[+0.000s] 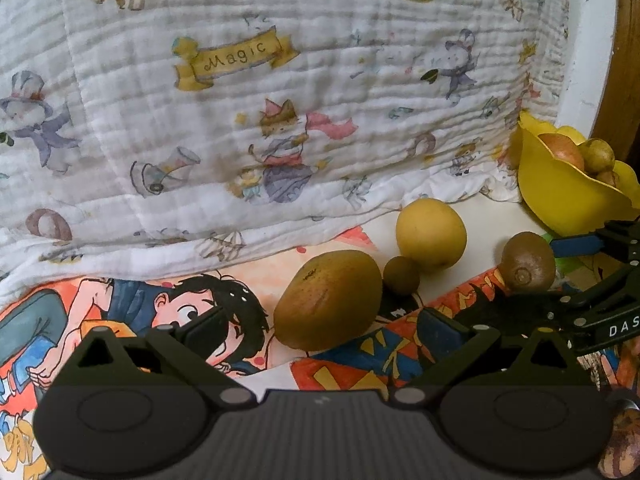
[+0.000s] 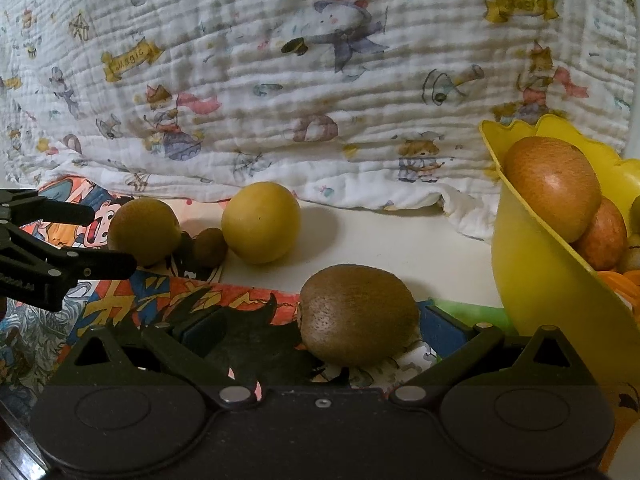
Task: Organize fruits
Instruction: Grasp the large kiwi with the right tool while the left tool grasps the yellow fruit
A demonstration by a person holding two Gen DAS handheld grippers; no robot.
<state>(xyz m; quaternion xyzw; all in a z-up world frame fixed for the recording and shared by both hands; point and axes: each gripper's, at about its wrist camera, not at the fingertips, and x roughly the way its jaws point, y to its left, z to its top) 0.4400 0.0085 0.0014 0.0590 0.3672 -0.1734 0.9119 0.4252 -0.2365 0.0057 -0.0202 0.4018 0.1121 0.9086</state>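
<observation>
Four loose fruits lie on the tabletop [image 2: 380,240]: a fuzzy brown kiwi [image 2: 356,314] between the spread fingers of the released right claw [image 2: 320,332], a round yellow pear [image 2: 261,228], a tiny brown fruit [image 2: 210,247] and a russet pear [image 1: 328,300] in front of the released left claw [image 1: 320,334]. The yellow bowl [image 2: 540,280] at right holds reddish fruits. The blanket [image 1: 280,100] behind reads "Magic"

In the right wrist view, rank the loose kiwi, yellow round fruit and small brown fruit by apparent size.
1. Kiwi, though nearest the camera, so unsure.
2. Yellow round fruit.
3. Small brown fruit, clearly smallest.
</observation>
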